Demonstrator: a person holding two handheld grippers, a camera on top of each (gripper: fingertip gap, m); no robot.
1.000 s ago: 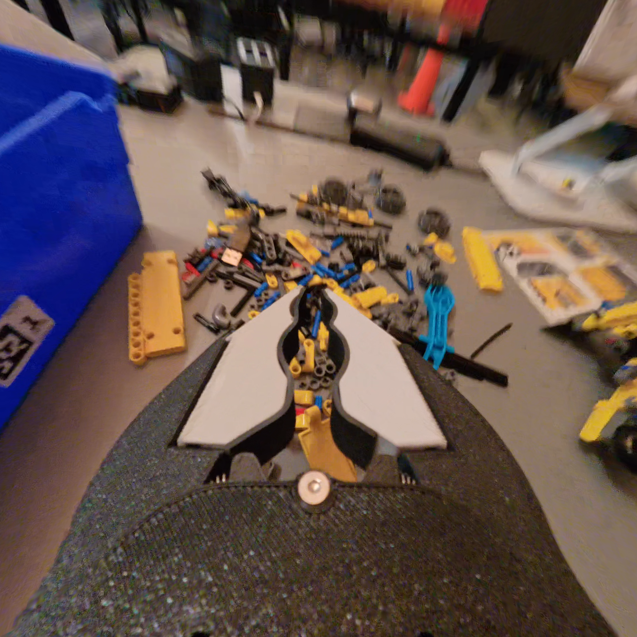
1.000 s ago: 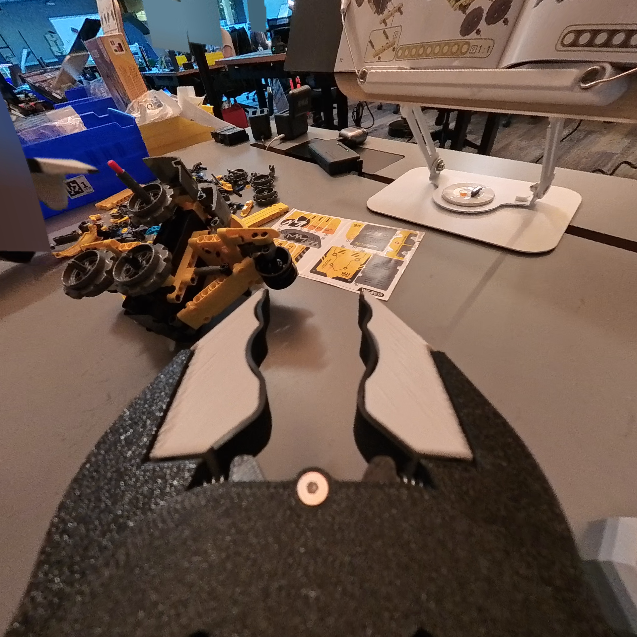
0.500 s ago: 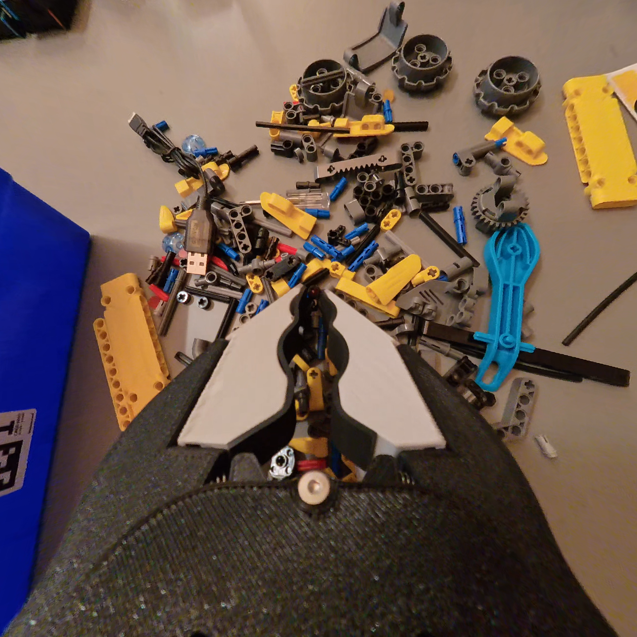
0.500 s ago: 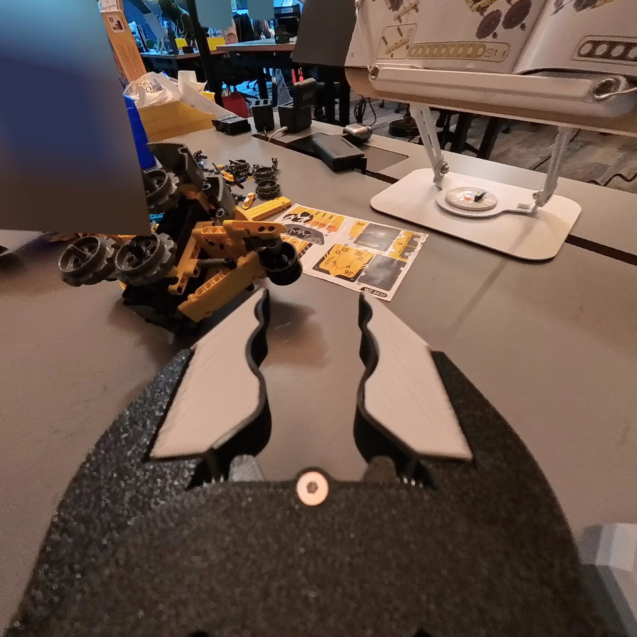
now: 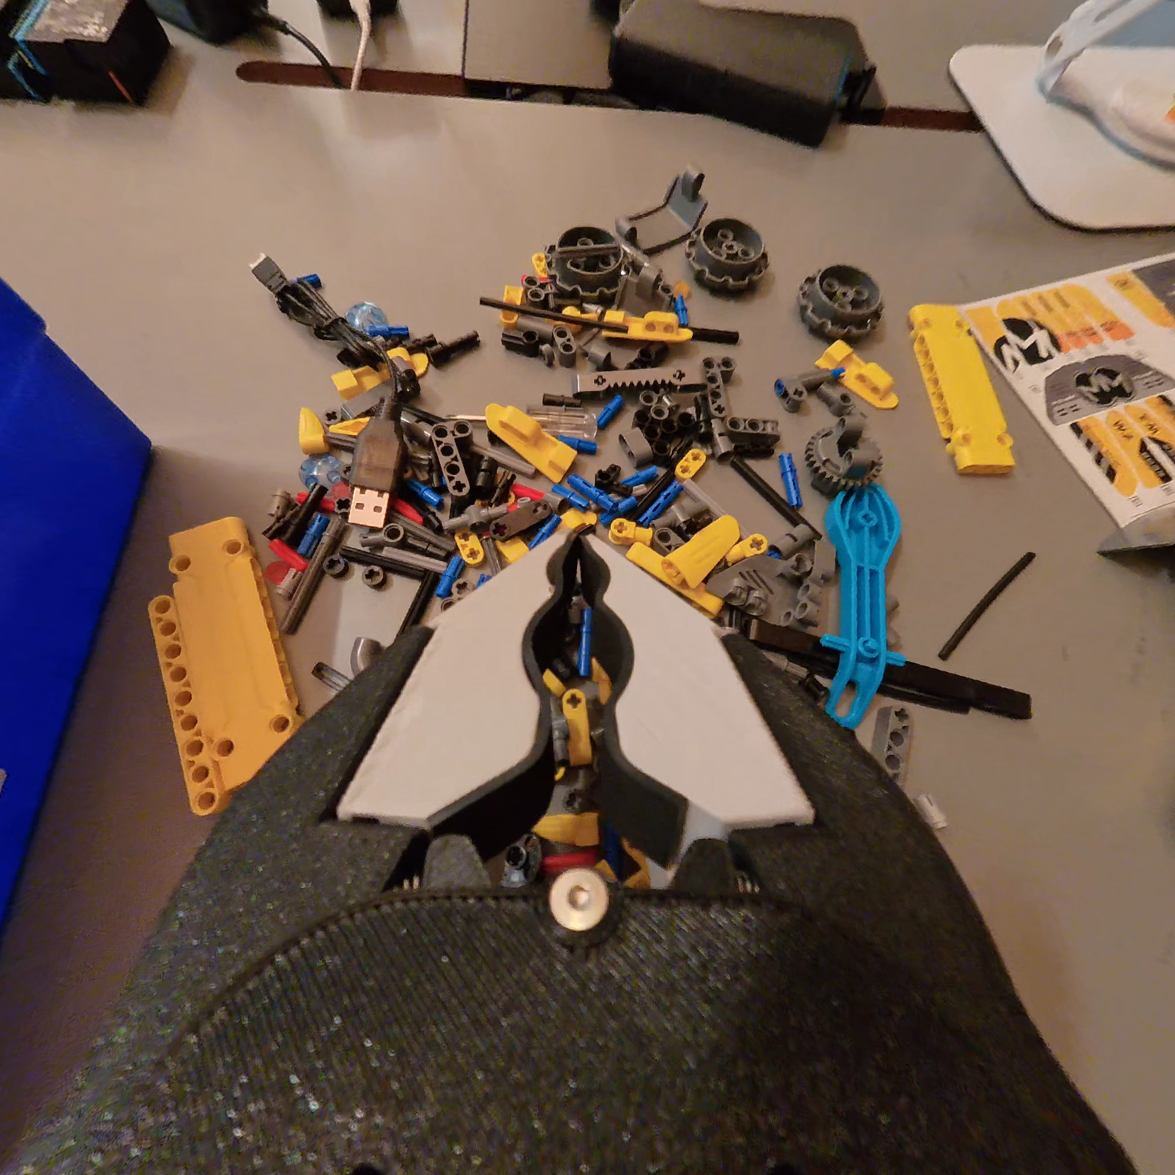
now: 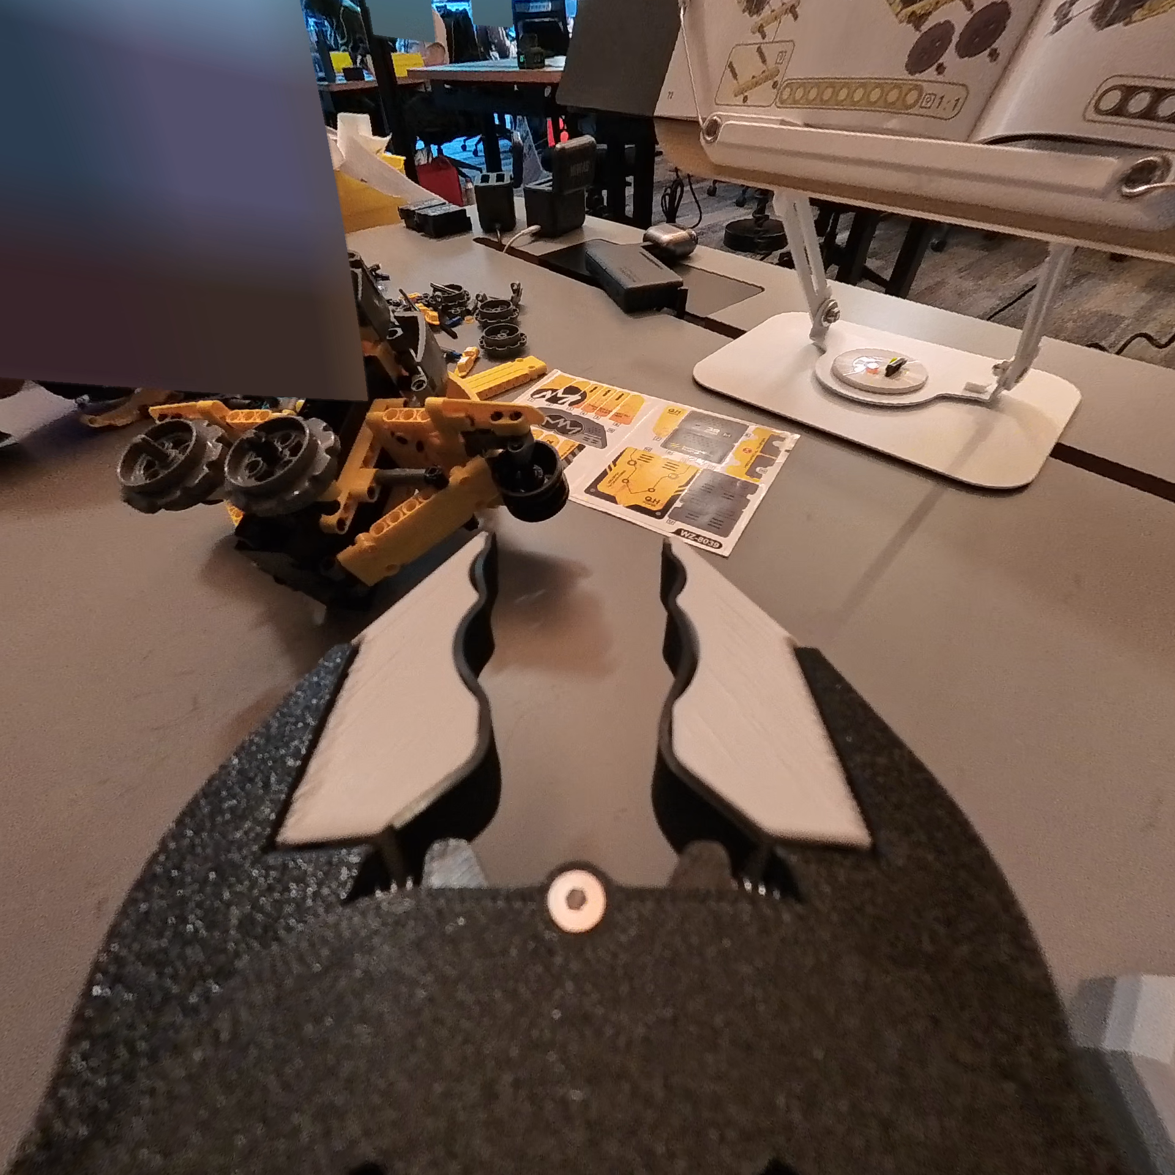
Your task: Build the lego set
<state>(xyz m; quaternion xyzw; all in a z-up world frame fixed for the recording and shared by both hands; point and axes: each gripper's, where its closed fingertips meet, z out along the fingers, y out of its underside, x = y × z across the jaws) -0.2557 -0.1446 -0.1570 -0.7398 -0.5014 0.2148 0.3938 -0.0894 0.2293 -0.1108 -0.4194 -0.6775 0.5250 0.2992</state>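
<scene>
Left tool [image 5: 577,540] risen, tips together, empty | right tool [image 6: 577,553] unmoved — agape | sticker sheet [image 6: 661,458] printed

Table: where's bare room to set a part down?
Bare: table right of the sticker sheet, before the stand base; also between blue bin and yellow beam. Crowded: parts pile, model.

The left tongs [image 5: 577,540] point steeply downward, their grey fingers [image 5: 474,693] drawn together so the tips meet, leaving only a narrow wavy gap behind them. The right tongs [image 6: 577,553] lie nearly level, fingers [image 6: 407,699] spread wide, nothing between them.
</scene>
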